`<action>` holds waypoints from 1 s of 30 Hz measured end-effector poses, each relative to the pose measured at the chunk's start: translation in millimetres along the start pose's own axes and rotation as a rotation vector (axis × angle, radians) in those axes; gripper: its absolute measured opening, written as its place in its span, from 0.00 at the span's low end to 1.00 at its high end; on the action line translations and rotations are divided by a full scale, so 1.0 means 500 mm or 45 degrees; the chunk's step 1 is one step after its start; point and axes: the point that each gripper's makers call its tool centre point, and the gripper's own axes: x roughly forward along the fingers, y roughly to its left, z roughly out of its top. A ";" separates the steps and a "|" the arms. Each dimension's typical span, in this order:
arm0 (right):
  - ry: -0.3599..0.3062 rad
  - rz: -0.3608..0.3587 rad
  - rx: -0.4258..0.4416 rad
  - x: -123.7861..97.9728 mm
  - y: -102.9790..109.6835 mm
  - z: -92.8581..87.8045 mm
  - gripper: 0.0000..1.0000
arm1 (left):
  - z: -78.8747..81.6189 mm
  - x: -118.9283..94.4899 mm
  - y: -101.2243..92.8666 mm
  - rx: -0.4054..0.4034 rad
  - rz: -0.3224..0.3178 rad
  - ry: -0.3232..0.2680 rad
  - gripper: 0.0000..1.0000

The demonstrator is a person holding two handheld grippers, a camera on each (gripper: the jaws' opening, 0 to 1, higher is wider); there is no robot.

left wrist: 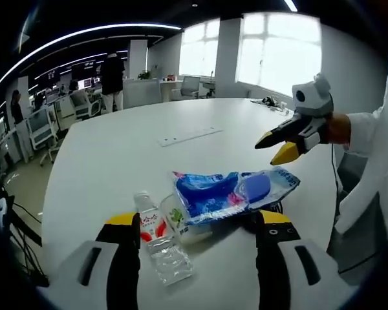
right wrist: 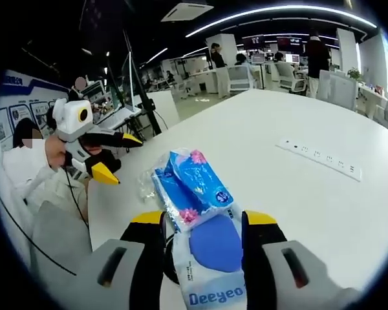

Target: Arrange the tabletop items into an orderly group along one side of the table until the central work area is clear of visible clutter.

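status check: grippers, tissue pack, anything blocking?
Left gripper open, nothing between its jaws. Right gripper open, jaws either side of tissue pack. Pack lies over water bottle. Power strip mid-table.

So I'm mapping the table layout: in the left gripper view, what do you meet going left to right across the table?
Water bottle → blue tissue pack → the other tongs, hovering over the table's right side. A white power strip lies farther back on the table, so I leave it out of the order.

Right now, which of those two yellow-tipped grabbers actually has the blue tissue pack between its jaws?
The right gripper: the blue tissue pack lies between its jaws. The left gripper sits by the water bottle, holding nothing.
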 end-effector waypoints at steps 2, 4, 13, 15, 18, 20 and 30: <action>0.012 0.007 0.022 0.007 0.000 -0.005 0.43 | 0.001 0.008 0.003 0.006 -0.003 0.002 0.73; 0.019 0.018 0.037 0.013 0.003 -0.009 0.43 | 0.001 0.015 0.005 0.010 -0.006 0.005 0.73; 0.068 -0.004 0.097 0.039 -0.007 -0.028 0.41 | 0.010 0.051 0.018 0.016 0.003 0.007 0.68; 0.075 -0.010 0.096 0.044 -0.008 -0.031 0.40 | 0.014 0.059 0.018 0.013 0.000 0.002 0.68; 0.088 -0.011 0.109 0.053 -0.011 -0.034 0.39 | 0.017 0.069 0.020 0.014 0.000 -0.001 0.67; 0.100 -0.014 0.108 0.058 -0.011 -0.038 0.38 | 0.016 0.077 0.024 0.020 0.002 0.001 0.64; 0.152 -0.018 0.154 0.082 -0.012 -0.052 0.30 | 0.008 0.101 0.034 0.018 0.011 0.026 0.56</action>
